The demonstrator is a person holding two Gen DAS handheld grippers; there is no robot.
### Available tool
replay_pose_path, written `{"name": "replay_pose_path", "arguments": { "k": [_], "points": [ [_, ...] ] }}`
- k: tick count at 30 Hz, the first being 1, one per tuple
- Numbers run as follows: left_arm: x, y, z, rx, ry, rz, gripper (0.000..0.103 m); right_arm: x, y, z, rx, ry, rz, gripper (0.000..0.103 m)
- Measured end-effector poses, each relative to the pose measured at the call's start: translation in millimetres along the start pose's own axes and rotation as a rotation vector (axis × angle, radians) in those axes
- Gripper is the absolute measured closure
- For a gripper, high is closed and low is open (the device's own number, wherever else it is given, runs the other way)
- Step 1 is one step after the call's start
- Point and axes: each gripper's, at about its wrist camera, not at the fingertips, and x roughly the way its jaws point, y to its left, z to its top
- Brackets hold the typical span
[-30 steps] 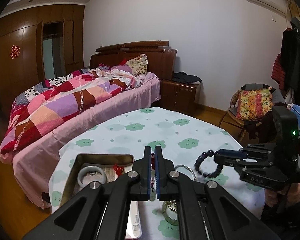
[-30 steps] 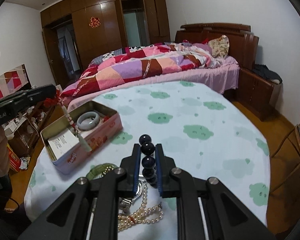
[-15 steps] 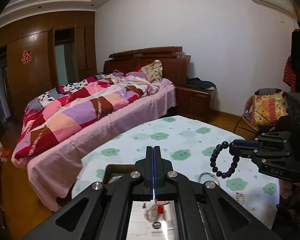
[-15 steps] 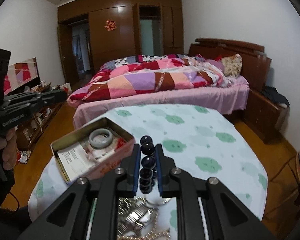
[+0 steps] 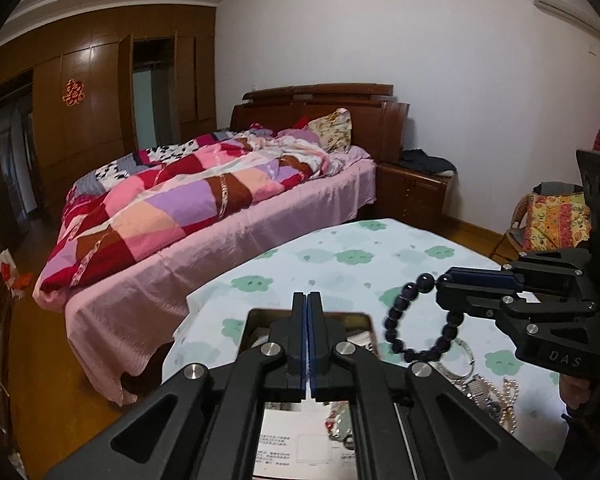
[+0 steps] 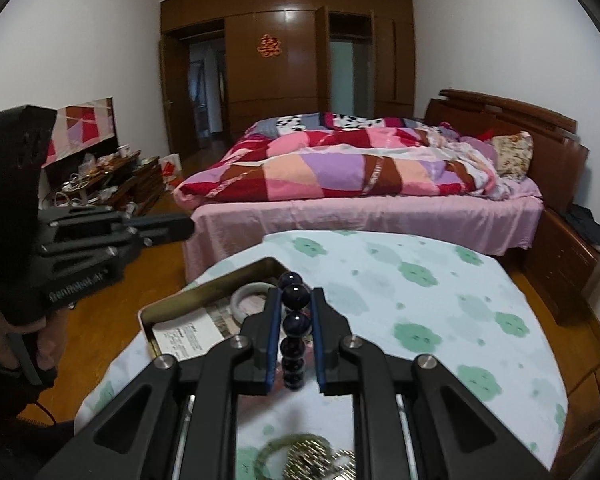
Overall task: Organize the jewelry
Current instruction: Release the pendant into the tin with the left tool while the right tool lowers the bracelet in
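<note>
My right gripper is shut on a dark purple bead bracelet, which hangs from it above the table; it also shows in the left wrist view beside the right gripper. My left gripper is shut and empty, raised over the open metal tin. The tin holds a pale jade bangle and a printed paper. The left gripper hovers left of the tin.
A round table with a cloud-print cloth carries a pile of loose jewelry: pearls, a watch, a green bangle. A bed stands behind. A chair is at the right.
My left gripper closed fully, empty, after leaving the red-tasselled piece in the tin, and rose. My right gripper carried the bead bracelet left toward the tin.
</note>
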Motion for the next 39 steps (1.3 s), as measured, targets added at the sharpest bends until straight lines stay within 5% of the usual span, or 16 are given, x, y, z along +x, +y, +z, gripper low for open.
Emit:
{"name": "replay_pose_path", "arguments": {
  "k": [7,11,33,35,39],
  "points": [
    [11.5,15.1,-11.1,-0.028,0.053,0.059,0.093,21.0,17.4,5.4,-0.027,0.020,0.062,0.087],
    [9.9,22.0,-14.9,-0.054,0.032,0.103,0.036,39.7,27.2,1.1,-0.049,0.059,0.083,0.087],
    [26.2,25.9,-24.1,-0.060,0.092,0.125,0.035,78.1,21.8,-21.6,-0.005,0.186,0.077,0.085],
    [28.9,23.4,-25.5,-0.052,0.103,0.125,0.034,75.0,17.7,-22.8,0.002,0.184,0.059,0.066],
    [30.7,18.0,-28.8,-0.042,0.113,0.127,0.032,58.7,3.0,-23.2,0.025,0.170,0.034,0.060]
  ]
}}
